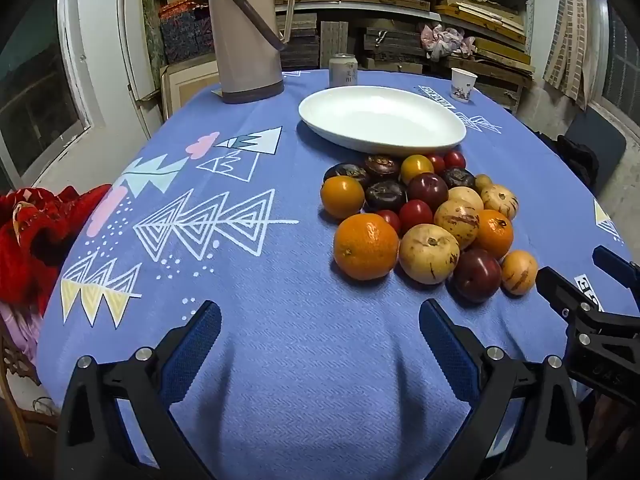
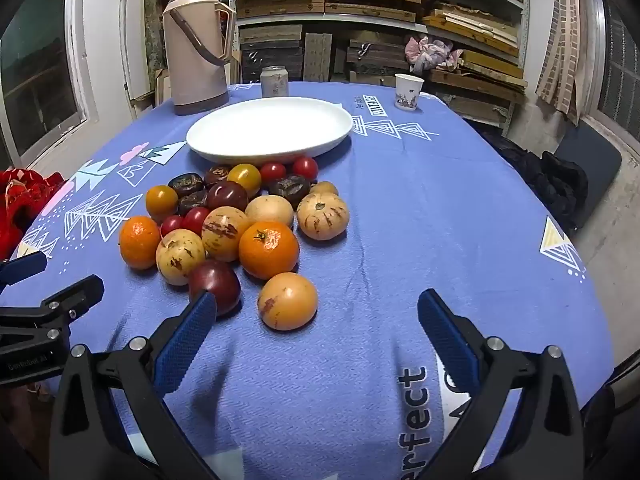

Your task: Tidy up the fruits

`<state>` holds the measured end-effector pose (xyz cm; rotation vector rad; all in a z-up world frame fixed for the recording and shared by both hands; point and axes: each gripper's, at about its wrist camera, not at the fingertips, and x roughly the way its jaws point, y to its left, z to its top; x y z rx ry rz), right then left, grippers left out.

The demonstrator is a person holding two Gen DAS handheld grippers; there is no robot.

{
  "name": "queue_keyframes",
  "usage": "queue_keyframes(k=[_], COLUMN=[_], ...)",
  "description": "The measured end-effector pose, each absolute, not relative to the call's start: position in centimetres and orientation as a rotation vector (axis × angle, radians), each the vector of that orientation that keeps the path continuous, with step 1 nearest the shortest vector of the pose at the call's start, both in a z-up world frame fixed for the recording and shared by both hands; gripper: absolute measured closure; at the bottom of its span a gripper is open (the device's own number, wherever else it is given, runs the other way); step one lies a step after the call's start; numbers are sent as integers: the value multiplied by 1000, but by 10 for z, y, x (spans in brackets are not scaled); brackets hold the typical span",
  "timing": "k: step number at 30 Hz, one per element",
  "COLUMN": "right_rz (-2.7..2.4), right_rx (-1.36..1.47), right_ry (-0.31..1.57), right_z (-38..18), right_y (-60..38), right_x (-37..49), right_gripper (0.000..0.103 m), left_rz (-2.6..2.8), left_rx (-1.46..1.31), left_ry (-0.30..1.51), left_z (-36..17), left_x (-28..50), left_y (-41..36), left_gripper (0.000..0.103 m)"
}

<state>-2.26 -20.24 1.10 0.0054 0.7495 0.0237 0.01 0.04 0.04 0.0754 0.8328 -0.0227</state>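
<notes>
Left wrist view: we see our left gripper (image 1: 320, 320) spread wide over bare bench (image 1: 280, 360); the fruit pile (image 1: 420, 216) lies just before the white plate (image 1: 380, 120). Our right gripper (image 2: 316, 312) gapes too, possibly brushing a plum (image 2: 216, 284).

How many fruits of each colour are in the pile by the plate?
Orange mandarins: 2
Pale yellow fruits, most streaked: 6
Dark red plums: 2
Small red tomatoes: 4
Yellow-orange tomatoes: 2
Dark brown fruits: 4
Total: 20
</notes>
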Motion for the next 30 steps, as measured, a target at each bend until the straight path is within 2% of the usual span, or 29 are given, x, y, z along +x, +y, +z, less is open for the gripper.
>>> queue_keyframes(k=[30], right_rz=[35], right_rx=[23], right_ry=[760], right_z=[6], right_y=[-202], right_x=[-23], right_gripper=[4], left_rz=[-27], left_rx=[63], left_ry=[841], left_z=[-6], left_x=[-3], left_y=[2], left_gripper=[3])
